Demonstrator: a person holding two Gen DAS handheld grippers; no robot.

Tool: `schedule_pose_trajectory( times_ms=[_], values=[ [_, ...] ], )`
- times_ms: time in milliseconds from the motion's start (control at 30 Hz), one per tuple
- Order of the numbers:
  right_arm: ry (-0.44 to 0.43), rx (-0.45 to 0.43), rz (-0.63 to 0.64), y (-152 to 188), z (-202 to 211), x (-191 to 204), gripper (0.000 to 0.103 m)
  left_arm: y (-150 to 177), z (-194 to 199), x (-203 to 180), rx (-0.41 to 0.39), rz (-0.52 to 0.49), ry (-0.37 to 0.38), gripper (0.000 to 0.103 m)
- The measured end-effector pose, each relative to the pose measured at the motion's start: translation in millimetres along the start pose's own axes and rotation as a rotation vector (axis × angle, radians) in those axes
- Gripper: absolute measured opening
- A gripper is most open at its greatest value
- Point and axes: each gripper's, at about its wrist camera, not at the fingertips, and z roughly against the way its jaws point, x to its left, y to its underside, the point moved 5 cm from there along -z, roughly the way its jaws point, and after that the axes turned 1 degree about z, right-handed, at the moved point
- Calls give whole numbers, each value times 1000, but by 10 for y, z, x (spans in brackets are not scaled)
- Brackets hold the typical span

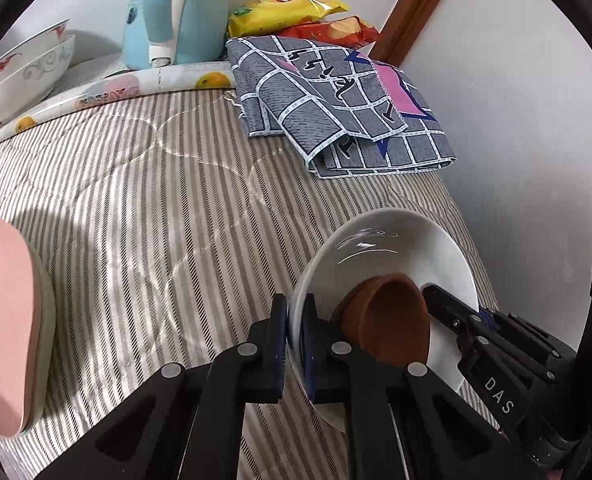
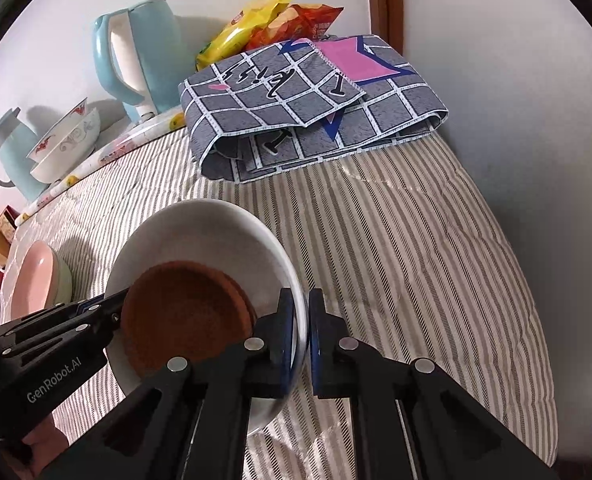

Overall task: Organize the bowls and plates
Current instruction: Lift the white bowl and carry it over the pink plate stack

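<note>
Both grippers hold one white plate [image 2: 216, 236] above the striped bed cover [image 1: 136, 208]. The left gripper [image 1: 294, 340] has its fingers pinching the plate's rim on one side; the right gripper [image 2: 307, 336] pinches the opposite rim likewise. A brown bowl [image 2: 184, 316] sits inside the plate.

Progress, as judged: partly done. The brown bowl is already nested in the plate. A pink dish [image 2: 36, 280] rests on a pale green one at the bed's edge, and two patterned bowls [image 2: 66, 140] stand stacked beside the blue kettle [image 2: 136, 52]. The held plate and bowl remain to be placed, probably with those stacks.
</note>
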Motion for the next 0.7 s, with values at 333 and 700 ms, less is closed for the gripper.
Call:
schedule_pose_trajectory(
  times_ms=[333,700],
  values=[
    [-28,-11,-15,46,102,117,7,38,212,91,-27,3,-16,7],
    [-43,-48,15,0,267,403,7,-15,496,294,-71,20,-24,7]
  ],
)
